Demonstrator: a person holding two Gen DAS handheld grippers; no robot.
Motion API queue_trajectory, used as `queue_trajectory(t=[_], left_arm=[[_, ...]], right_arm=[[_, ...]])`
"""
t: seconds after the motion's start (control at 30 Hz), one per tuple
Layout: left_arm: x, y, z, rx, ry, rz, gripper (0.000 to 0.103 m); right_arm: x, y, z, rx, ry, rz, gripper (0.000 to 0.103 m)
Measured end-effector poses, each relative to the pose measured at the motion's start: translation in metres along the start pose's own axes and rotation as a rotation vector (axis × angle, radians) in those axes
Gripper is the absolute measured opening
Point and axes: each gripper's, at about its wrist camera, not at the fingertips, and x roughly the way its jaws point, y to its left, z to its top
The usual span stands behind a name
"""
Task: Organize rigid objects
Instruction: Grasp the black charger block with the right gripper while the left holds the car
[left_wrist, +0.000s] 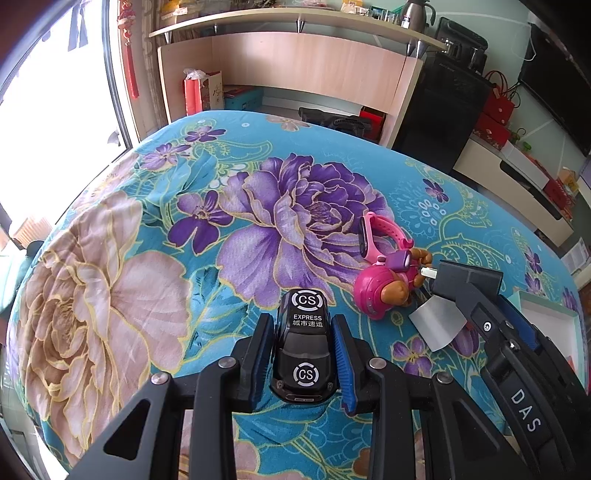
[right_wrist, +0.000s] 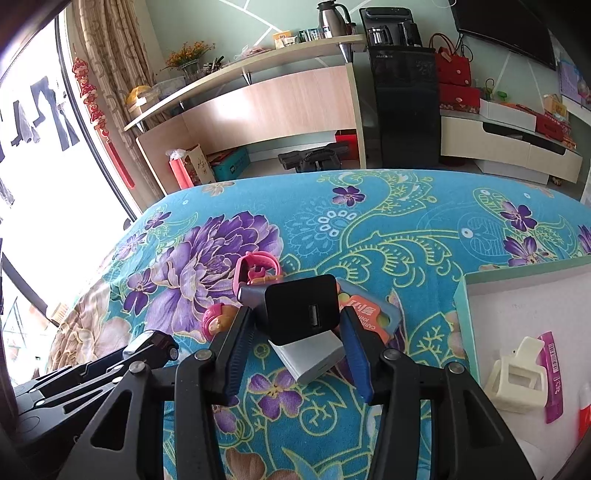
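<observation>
Left gripper (left_wrist: 303, 354) pinches my toy car (left_wrist: 303, 347); right gripper (right_wrist: 297, 332) clamps black charger (right_wrist: 301, 306).
Pickup step done; next I carry both right into the box (right_wrist: 460, 295).

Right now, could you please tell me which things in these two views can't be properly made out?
- Orange card: right wrist view, mostly behind the black charger and the right hand-held gripper; its print is unreadable.
- Box: cut off by the right edge, so the contents show only partly.
- Pink toy figure: right wrist view, half hidden behind a finger.
- Toy car: underside hidden in the left hand-held gripper.
</observation>
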Motion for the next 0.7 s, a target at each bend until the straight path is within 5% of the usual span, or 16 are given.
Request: queue_trajectory(t=[0.17, 0.2, 0.23, 0.7], left_arm=[[-0.003, -0.003, 0.000, 0.011, -0.007, -0.006, 0.034], [-0.003, -0.004, 0.000, 0.014, -0.008, -0.007, 0.034], [-0.003, -0.005, -0.001, 0.016, -0.008, -0.007, 0.034], [0.006, -0.006, -0.002, 0.026, 0.020, 0.007, 0.034]], right_arm=[[-0.012, -0.004, 0.004, 0.006, -0.033, -0.003, 0.044], [-0.013, -0.005, 0.004, 0.006, -0.037, -0.007, 0.007], [-0.014, -0.007, 0.005, 0.009, -0.035, -0.013, 0.000], [-0.007, -0.010, -0.003, -0.001, 0.040, -0.003, 0.003]])
